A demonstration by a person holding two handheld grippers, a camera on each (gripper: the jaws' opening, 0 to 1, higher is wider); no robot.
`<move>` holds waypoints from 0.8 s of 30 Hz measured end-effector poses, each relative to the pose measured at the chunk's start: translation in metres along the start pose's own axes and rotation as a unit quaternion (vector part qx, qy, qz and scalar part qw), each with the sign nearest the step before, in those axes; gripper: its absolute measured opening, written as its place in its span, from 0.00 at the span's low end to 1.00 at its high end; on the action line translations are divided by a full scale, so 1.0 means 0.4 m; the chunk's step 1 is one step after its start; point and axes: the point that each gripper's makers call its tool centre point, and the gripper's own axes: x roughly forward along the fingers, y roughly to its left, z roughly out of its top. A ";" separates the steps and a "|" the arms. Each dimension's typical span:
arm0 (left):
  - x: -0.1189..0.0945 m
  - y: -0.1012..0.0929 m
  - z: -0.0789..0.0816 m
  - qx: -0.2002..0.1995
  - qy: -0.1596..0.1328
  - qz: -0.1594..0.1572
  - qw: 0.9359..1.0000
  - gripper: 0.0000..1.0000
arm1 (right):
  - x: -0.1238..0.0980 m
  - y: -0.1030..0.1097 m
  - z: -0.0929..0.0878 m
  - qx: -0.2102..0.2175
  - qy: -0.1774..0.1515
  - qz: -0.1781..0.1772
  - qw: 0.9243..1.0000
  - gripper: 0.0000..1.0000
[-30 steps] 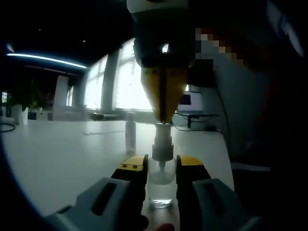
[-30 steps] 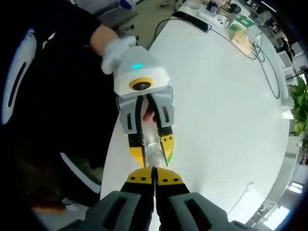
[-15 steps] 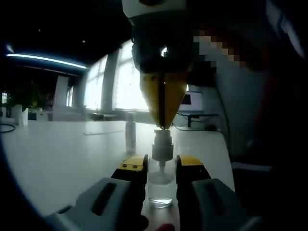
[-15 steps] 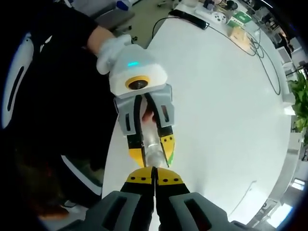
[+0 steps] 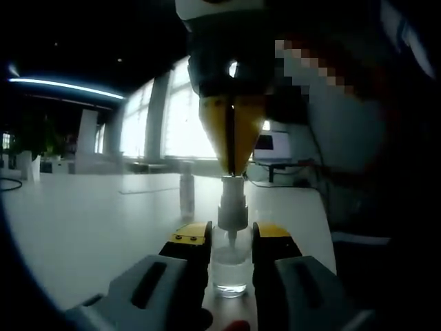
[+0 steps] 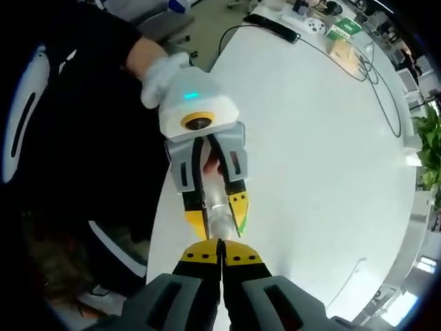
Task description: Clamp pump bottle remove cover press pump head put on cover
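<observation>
Left tool: closed on the clear body of the pump bottle, one yellow-tipped jaw on each side; in the right gripper view the same tool reaches in from above, held by a gloved hand.
Right tool: jaws pressed together with no visible gap, nothing between them; the yellow tips sit on top of the pump head. In the left gripper view it comes down from above as a narrow yellow wedge ending at the top of the head.
Pump bottle: upright on the white surface, near its edge; small, clear, see-through in the lower part, with a pale grey collar and pump head above the left tool's jaws. No cover on the head.
Surface: white, broad, rounded; a dark cable and a few small items lie at its far end, well apart from the bottle.
Background: bright windows behind the bottle in the left gripper view; a person's dark sleeve beside the surface in the right gripper view.
</observation>
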 end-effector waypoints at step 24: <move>0.000 -0.008 0.002 0.003 0.001 0.000 1.000 0.15 | 0.001 -0.002 -0.006 0.054 -0.016 0.004 0.998 0.00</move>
